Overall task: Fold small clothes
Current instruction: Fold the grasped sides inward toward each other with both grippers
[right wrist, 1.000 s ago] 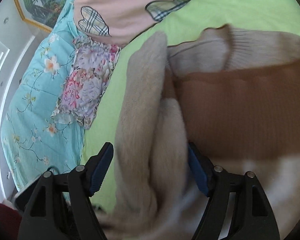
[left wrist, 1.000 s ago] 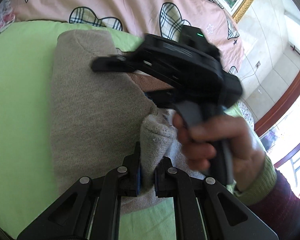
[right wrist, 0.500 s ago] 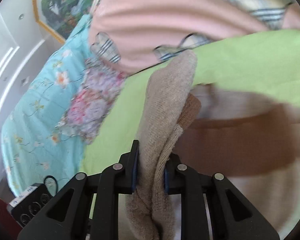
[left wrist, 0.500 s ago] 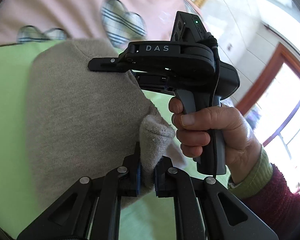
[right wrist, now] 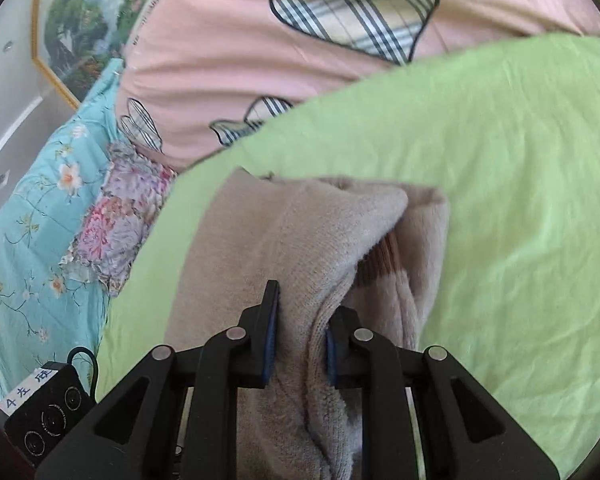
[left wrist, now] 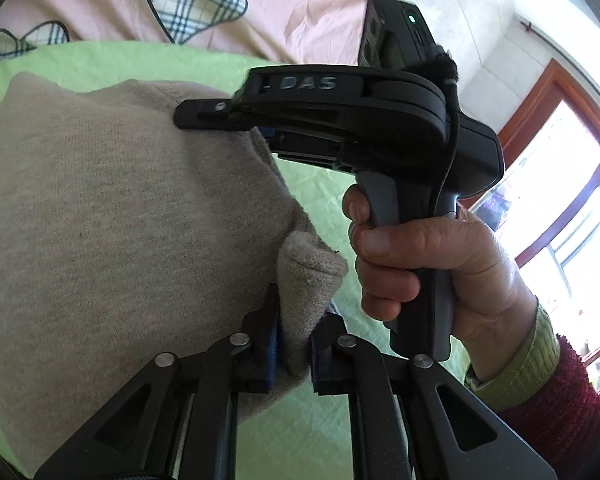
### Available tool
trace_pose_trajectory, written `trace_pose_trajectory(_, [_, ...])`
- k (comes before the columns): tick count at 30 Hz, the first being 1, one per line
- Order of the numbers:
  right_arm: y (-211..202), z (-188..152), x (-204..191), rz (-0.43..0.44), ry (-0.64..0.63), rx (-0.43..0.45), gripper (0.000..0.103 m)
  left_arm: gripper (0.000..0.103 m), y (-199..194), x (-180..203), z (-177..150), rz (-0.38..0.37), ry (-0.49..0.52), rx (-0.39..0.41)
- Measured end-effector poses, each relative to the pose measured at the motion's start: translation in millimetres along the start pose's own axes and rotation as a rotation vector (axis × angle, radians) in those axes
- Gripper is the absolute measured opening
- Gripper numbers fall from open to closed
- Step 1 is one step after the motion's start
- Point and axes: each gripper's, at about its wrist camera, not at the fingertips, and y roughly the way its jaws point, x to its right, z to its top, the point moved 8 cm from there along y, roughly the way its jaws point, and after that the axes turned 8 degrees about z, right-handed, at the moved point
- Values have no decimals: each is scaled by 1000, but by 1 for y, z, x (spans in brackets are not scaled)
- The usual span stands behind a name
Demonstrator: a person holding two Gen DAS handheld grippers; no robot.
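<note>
Left wrist view: my left tool [left wrist: 292,344] is clamped on a bunched corner of the beige sweater [left wrist: 112,216], pads pressing the knit from both sides, though the jaws are easing apart a touch w/ cloth between them. The sweater lies on the green sheet [left wrist: 320,188] of the bed, most of it spread to the left of the tool, the pinched corner lifted off it. The right tool [left wrist: 220,114] crosses the upper frame, held pistol-style by the right hand [left wrist: 428,256], its fingers reaching onto the far edge of the sweater.

Risk here, imo: the left pinch holds only a small peak of knit. If those jaws loosen further while I drag, the corner slips out and the fold drops crooked. Both tools also sit close together, so a careless swing could knock them.

Right wrist view: the right tool [right wrist: 300,340] is shut on a thick doubled fold of the same sweater, a brown stripe showing inside the fold at the right. It points down at a slant across the sheet toward the pink quilt [right wrist: 300,80].

Risk: the grip takes several layers; if only the outer one is truly caught, inner layers may slide and leave a lumpy, uneven fold. Edges don't look lined up yet, can't tell for sure.
</note>
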Motion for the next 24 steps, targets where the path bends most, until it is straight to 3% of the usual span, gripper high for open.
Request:
trace_pose_trajectory(3, [15,-14,22,-102,14,-61,21,11,19,-10,-5,7,-12,-73])
trace_pose_trajectory(6, [14,-21,30,-106,33,-43,21,18,16,-13,-8,7,-11,-74])
trace_pose_trajectory(9, [8,-22,27,-134,12,-27,22,30,4,-9,-9,-12,-5,-94])
trace_pose_trajectory(15, [-9,-29,18,-202,-24,-21,29,38,-34,-28,-16,-17,-11,-72])
trace_pose_trajectory(18, [-17,-36,15,-215,-29,-14,42,40,-58,-45,-16,0,-37,-46])
trace_pose_trajectory(20, [-21,-42,16,-229,-28,-20,52,48,-75,-60,-11,29,-59,-19])
trace_pose_trajectory(24, [-23,-59,19,-262,-40,-49,57,56,-99,-100,6,124,-119,26])
